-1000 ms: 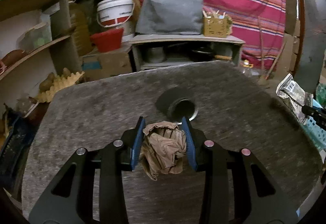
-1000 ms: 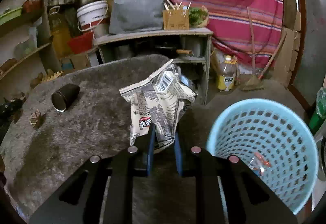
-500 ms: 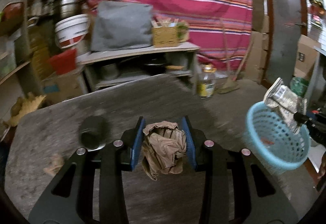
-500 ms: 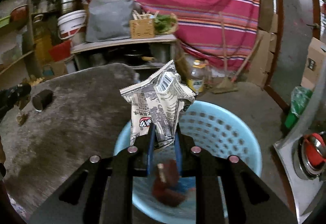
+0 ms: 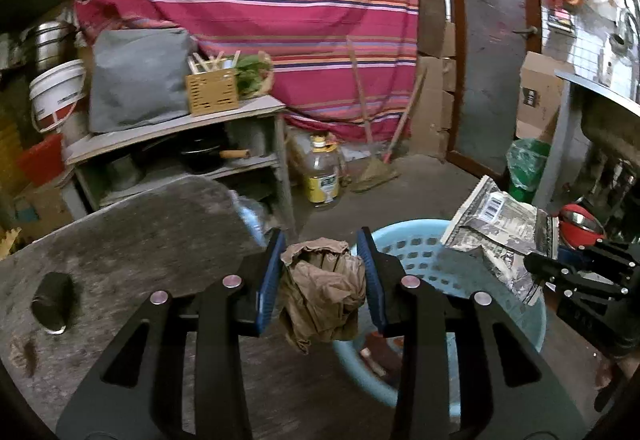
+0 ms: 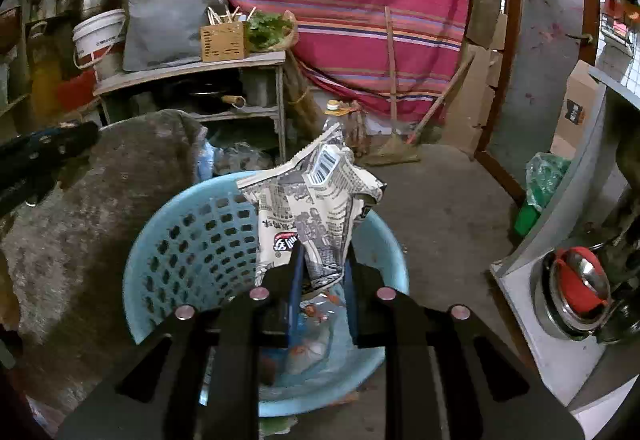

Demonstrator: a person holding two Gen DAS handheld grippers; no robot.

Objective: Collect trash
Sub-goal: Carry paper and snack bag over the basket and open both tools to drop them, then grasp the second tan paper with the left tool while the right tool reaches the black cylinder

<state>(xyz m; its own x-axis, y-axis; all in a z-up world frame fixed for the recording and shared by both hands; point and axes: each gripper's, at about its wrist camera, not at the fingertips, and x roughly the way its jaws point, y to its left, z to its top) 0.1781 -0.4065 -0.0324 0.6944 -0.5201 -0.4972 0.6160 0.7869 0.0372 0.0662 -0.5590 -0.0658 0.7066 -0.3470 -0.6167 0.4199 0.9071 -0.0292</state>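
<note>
A cluttered household storeroom that doubles as a rough kitchen. The landmark is a grey two-tier shelf (image 5: pixel 176 132): a striped red cloth (image 5: pixel 248 0) hangs behind it, a wooden utensil box (image 5: pixel 212 92) with leafy greens (image 5: pixel 252 74) beside it sits on top, and a black pan (image 5: pixel 202 156) rests on its lower tier. Left of the shelf stand a white bucket (image 5: pixel 56 96) and a steel pot (image 5: pixel 46 40). Right of it, on the concrete floor, are a cooking-oil jug (image 5: pixel 322 176) and a broom (image 5: pixel 372 160).
</note>
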